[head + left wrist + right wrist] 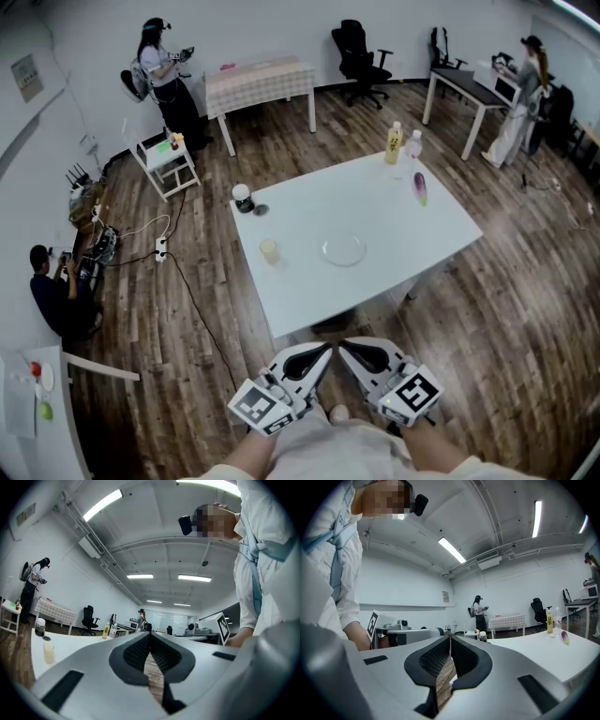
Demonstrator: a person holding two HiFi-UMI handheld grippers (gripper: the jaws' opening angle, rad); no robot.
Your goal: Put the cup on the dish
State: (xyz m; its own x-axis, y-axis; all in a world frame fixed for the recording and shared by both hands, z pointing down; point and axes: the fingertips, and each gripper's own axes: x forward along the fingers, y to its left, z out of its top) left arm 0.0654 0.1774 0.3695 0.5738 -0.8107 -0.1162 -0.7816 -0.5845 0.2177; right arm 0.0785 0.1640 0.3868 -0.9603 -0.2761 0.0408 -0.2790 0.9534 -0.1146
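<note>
nothing done yet: the cup (269,251) sits by the bench's (422,220) left edge, well apart from the empty dish (344,249), and the left hand-held gripper (323,352) and right hand-held gripper (345,349) hang clenched on nothing, short of its near edge.

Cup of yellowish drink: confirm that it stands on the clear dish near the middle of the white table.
Not right. The cup of yellowish drink stands on the white table itself, not on the clear dish. It is beside the dish and apart from it, to its left in the head view. The dish does lie near the middle of the table, with nothing on it.
</note>
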